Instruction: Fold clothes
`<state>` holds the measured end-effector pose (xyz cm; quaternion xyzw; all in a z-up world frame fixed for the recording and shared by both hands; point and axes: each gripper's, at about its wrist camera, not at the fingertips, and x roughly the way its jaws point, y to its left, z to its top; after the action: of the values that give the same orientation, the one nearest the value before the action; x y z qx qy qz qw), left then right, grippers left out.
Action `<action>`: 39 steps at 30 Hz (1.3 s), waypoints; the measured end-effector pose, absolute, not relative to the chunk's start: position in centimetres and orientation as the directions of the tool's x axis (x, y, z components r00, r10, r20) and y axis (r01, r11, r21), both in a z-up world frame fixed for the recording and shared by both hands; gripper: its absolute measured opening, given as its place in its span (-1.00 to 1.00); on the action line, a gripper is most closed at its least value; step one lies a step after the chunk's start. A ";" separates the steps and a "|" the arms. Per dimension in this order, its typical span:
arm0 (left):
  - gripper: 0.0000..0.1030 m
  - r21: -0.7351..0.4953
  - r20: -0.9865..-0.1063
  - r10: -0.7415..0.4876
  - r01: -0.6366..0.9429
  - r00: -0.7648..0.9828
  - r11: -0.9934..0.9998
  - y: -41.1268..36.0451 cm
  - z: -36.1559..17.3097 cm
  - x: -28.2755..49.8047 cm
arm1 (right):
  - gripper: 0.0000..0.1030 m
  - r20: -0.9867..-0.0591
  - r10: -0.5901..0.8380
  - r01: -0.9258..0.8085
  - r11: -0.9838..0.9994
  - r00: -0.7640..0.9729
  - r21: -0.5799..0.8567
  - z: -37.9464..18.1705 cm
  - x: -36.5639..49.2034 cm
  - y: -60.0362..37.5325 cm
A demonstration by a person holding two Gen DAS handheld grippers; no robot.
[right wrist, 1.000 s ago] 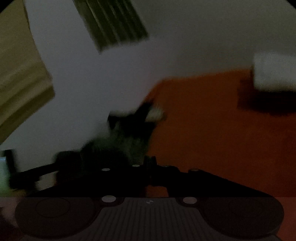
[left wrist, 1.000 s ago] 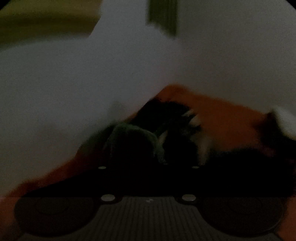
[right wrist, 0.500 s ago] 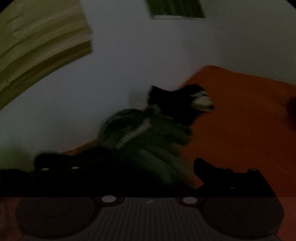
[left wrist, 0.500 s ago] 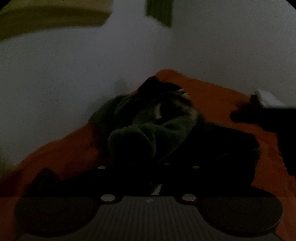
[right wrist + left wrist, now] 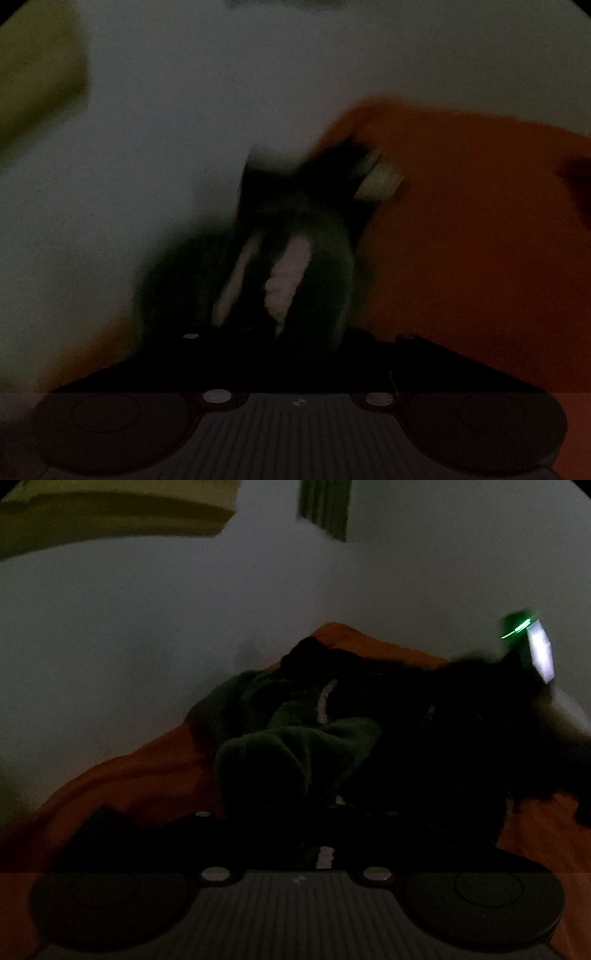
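**Dark green garment bunched on orange cover, both grippers at its near edge**

Nearest the left wrist camera, the left gripper (image 5: 325, 812) sits low over the fabric; its fingers are lost in shadow, but the jaws are together, and dark green cloth with a pale strip lies right at their tips. Whether cloth is actually pinched there cannot be told in this light. No brand, label or writing is readable on the gripper body or anywhere else in either view; both pictures are dim and the right one is motion-blurred.

Just past the tips, the dark green garment (image 5: 295, 746) lies crumpled in a heap on the orange bed cover (image 5: 155, 775). A pale band (image 5: 325, 701) runs along one fold of it. Right of the heap, a black mass (image 5: 461, 731) spreads across the cover; whether this is more clothing or shadow cannot be told. Above its far right end there is a blurred device with a green light (image 5: 519, 627) and a bright pale panel.

From the right wrist view, the right gripper (image 5: 295, 343) is at the garment's (image 5: 317, 258) near edge, its jaws closing. Green cloth with two pale strips (image 5: 288, 277) rises directly from between the fingers, though contact with the pads is not visible. A blurred pale tab (image 5: 380, 177) shows at the garment's far end. Orange cover (image 5: 461, 221) fills the right side.

Farthest back, a plain pale wall (image 5: 129, 627) stands behind the bed, with a yellowish-green shape (image 5: 110, 520) at upper left and a dark green striped patch (image 5: 325, 506) near top centre.
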<state>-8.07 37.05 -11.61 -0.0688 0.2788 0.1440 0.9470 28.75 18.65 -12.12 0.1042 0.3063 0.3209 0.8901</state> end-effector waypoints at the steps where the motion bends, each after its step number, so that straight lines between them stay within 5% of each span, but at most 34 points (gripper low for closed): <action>1: -0.80 -0.047 -0.544 0.218 -0.289 0.810 0.956 36.4 -11.4 -8.1 | -0.68 -0.413 0.639 -0.483 0.766 0.650 0.424 -10.1 29.0 15.7; 4: -0.73 -0.055 -0.522 0.178 -0.241 0.834 0.969 34.5 -10.2 -8.0 | -0.72 -0.300 0.657 -0.473 0.727 0.692 0.498 -4.0 29.4 8.5; 9: 0.23 -0.109 -0.419 0.123 -0.185 0.900 0.977 31.1 -5.4 -8.9 | -0.72 -0.054 0.639 -0.564 0.712 0.767 0.419 8.6 25.3 -0.4; 14: 0.69 -0.119 -0.236 0.089 -0.120 0.968 0.986 27.9 2.1 -10.6 | -0.72 0.086 0.617 -0.618 0.749 0.782 0.241 21.1 19.1 -6.7; 22: 0.80 -0.102 -0.137 -0.104 0.091 0.985 0.991 19.8 10.8 -4.1 | -0.72 0.105 0.563 -0.570 0.819 0.820 0.065 32.2 10.7 -14.3; 26: 1.00 -0.116 -0.113 -0.283 0.270 0.953 0.956 12.9 14.1 0.4 | -0.72 0.136 0.535 -0.541 0.841 0.834 0.005 35.9 6.1 -18.2; 32: 1.00 -0.119 -0.040 -0.536 0.529 0.843 0.840 2.6 16.8 4.2 | -0.72 0.099 0.499 -0.501 0.866 0.861 -0.014 37.7 1.3 -21.5; 34: 0.72 -0.094 0.003 -0.624 0.621 0.782 0.778 -0.4 17.1 3.8 | -0.71 0.080 0.482 -0.483 0.875 0.872 -0.008 37.6 0.1 -22.6; 35: -0.30 -0.069 0.012 -0.639 0.638 0.769 0.767 -1.6 17.1 3.5 | -0.71 0.076 0.464 -0.465 0.885 0.882 -0.016 37.3 -0.8 -23.5; 36: -0.81 -0.037 0.012 -0.636 0.636 0.772 0.771 -2.5 17.1 3.0 | -0.71 0.074 0.446 -0.446 0.895 0.892 -0.016 37.0 -1.6 -24.4; 39: -0.83 0.049 0.021 -0.615 0.613 0.788 0.788 -4.8 17.1 1.8 | -0.71 0.090 0.392 -0.394 0.919 0.916 0.011 36.4 -3.6 -27.1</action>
<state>1.76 -4.82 17.12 0.0196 -0.0180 -0.3248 0.9454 -3.58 -27.11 36.44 0.0145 -0.0428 0.2007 0.9786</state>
